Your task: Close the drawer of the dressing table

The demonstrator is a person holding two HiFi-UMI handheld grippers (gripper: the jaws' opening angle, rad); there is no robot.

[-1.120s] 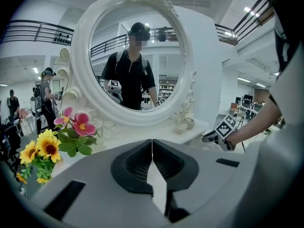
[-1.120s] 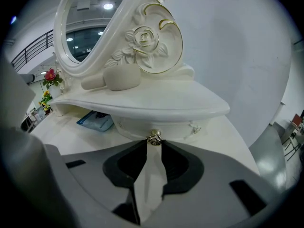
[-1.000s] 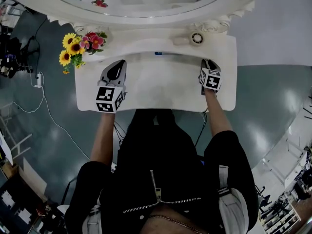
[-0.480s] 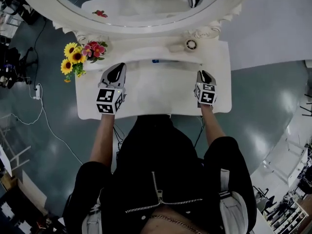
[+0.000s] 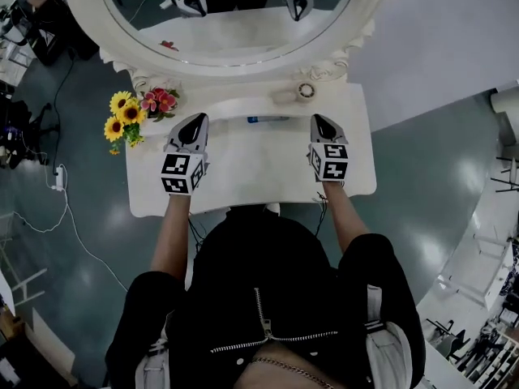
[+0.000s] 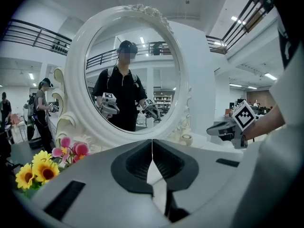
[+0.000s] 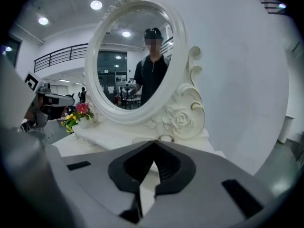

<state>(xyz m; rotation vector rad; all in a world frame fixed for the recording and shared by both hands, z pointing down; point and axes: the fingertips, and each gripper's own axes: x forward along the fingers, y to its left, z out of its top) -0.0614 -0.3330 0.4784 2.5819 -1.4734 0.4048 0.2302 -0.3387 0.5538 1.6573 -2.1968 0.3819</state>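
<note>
The white dressing table [image 5: 243,173] stands in front of me with its oval mirror [image 5: 235,23] at the back. Its drawer shows in no view; the tabletop and my body hide the front. My left gripper [image 5: 195,121] hovers over the left half of the tabletop, jaws shut and empty [image 6: 152,140]. Over the right half hangs my right gripper [image 5: 319,121], its jaws also shut on nothing [image 7: 154,141]. Both point toward the mirror, which reflects them. Each gripper sees the other: the right gripper [image 6: 211,130] and the left gripper [image 7: 66,99].
A bunch of yellow and pink flowers [image 5: 134,112] stands at the table's back left corner. A small round jar [image 5: 306,91] and a thin blue object [image 5: 266,119] lie on the back ledge. Cables [image 5: 61,185] run over the floor at the left.
The right gripper has lifted from near the table's right front edge and drawn inward. The left gripper has risen a little. The mirror shows more of both grippers now.
</note>
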